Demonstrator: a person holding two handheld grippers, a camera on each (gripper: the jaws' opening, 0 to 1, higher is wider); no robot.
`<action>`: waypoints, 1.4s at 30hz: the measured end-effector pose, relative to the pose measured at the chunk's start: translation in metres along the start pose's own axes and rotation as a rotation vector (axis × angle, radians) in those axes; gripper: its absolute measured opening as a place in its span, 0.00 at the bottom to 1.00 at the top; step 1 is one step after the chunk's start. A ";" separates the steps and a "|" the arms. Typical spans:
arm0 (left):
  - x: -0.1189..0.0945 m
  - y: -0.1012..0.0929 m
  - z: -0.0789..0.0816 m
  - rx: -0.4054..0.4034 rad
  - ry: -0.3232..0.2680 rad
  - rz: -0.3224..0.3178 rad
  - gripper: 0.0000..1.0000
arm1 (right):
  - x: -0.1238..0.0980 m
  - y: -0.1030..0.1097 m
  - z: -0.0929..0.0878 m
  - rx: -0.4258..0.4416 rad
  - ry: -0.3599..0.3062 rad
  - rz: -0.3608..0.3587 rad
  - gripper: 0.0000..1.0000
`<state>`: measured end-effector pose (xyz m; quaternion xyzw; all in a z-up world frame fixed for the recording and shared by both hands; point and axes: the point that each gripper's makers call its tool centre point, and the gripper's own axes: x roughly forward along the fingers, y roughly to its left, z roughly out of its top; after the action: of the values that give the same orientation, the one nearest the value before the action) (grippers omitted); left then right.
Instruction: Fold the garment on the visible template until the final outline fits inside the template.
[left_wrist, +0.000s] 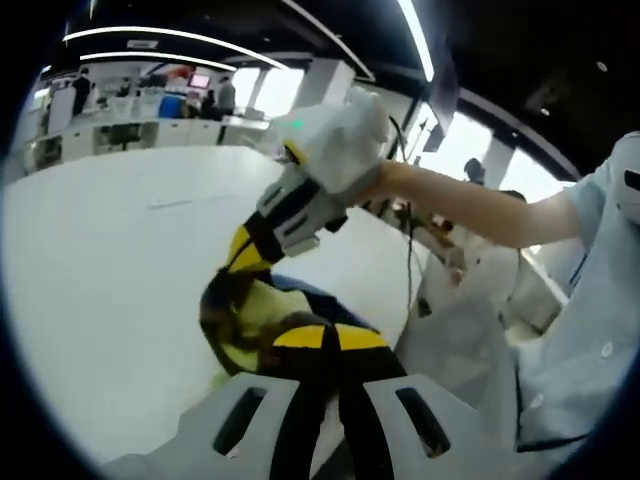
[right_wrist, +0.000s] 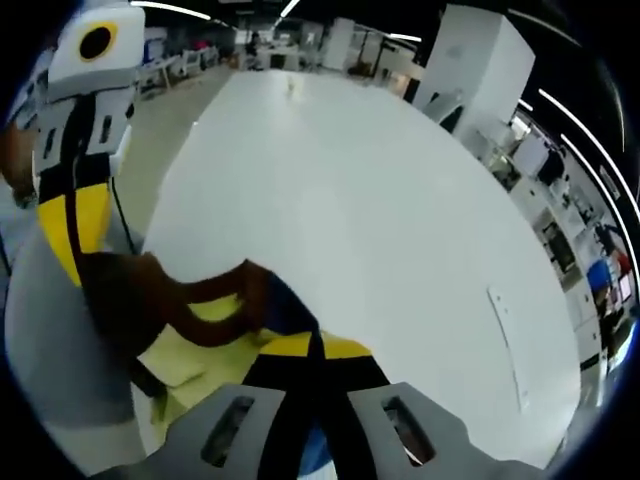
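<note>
Above the white table (right_wrist: 400, 220), the garment (left_wrist: 250, 320) is clamped by both left gripper (left_wrist: 330, 340) and right gripper (right_wrist: 312, 350), mid-fold; lowering onto the template is judged next.

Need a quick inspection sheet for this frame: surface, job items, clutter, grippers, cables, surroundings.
Surface: white table, mostly bare.
Job's things: garment, brown, yellow and dark blue, bunched between both grippers; template not discernible.
Clutter: small flat item lying far out on the table.
Grippers: left gripper and right gripper both shut on garment.
Cables: dark cable hanging behind the right gripper.
Surroundings: open office with desks, ceiling light strips; person's arm in view.
</note>
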<state>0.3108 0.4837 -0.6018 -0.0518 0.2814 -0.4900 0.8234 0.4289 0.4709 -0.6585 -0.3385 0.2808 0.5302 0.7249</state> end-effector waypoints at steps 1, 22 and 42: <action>-0.001 0.000 -0.001 -0.002 0.002 0.000 0.00 | -0.001 0.000 -0.001 0.001 0.000 -0.001 0.01; -0.008 0.017 -0.021 0.010 0.083 0.062 0.00 | -0.019 -0.011 -0.022 0.031 0.005 -0.064 0.01; -0.014 0.034 -0.029 0.033 0.124 0.120 0.00 | -0.046 -0.019 -0.049 0.057 0.020 -0.132 0.01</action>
<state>0.3172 0.5178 -0.6321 0.0093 0.3262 -0.4465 0.8332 0.4324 0.4022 -0.6497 -0.3406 0.2801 0.4696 0.7648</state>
